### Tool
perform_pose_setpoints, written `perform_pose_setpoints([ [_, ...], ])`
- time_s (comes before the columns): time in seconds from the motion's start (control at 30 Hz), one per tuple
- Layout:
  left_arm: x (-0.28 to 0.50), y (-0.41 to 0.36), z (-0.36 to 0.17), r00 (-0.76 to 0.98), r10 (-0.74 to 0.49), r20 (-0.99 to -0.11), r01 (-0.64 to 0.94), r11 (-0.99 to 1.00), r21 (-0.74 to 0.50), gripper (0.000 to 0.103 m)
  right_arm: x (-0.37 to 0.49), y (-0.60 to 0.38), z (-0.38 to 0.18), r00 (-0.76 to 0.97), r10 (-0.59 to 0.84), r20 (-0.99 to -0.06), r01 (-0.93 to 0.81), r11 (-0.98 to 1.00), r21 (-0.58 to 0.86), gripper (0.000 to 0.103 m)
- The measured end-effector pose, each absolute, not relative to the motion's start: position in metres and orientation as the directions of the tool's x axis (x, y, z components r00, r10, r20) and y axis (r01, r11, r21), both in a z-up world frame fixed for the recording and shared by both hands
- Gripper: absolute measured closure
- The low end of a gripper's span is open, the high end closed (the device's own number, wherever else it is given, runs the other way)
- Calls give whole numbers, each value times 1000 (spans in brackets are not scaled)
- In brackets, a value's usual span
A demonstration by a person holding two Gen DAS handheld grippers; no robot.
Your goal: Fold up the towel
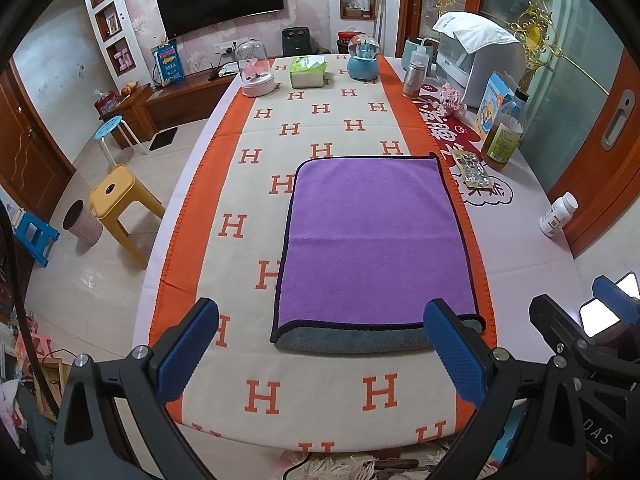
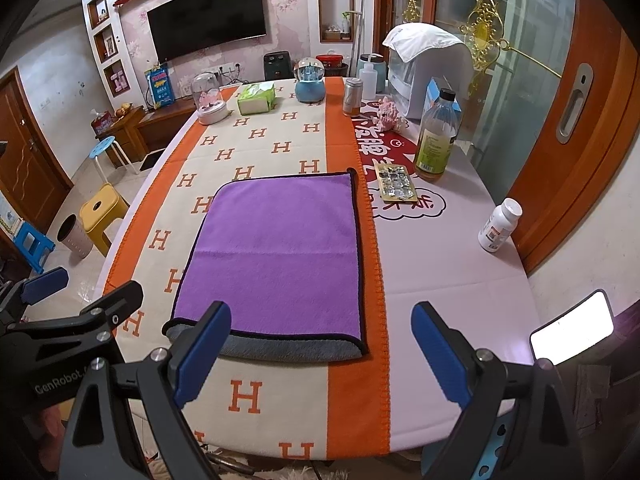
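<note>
Left wrist view: both grippers' fingers (image 1: 188,352) spread wide, empty, above the folded towel (image 1: 372,240).

I count one towel (image 1: 376,240) on the tabletop (image 2: 440,248), folded into two layers. Along the far edge: two glass domes (image 1: 256,72), one tissue pack (image 1: 307,72). By the right edge: three bottles (image 2: 436,132), one blister sheet (image 2: 396,186). My two grippers (image 1: 320,354).
</note>
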State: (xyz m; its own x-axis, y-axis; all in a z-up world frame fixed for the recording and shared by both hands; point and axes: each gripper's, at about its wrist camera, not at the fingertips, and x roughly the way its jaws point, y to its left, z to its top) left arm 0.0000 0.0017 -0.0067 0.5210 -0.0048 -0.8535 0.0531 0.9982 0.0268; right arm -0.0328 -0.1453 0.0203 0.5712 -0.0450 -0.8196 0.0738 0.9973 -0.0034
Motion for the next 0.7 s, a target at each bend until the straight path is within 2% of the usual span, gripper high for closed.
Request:
perform_pose_setpoints([
  [0.7,3,-4,-1,529,-11,-849,62,998,26,1,-34,-148,26,589,-51,-807,90,996,3,11],
])
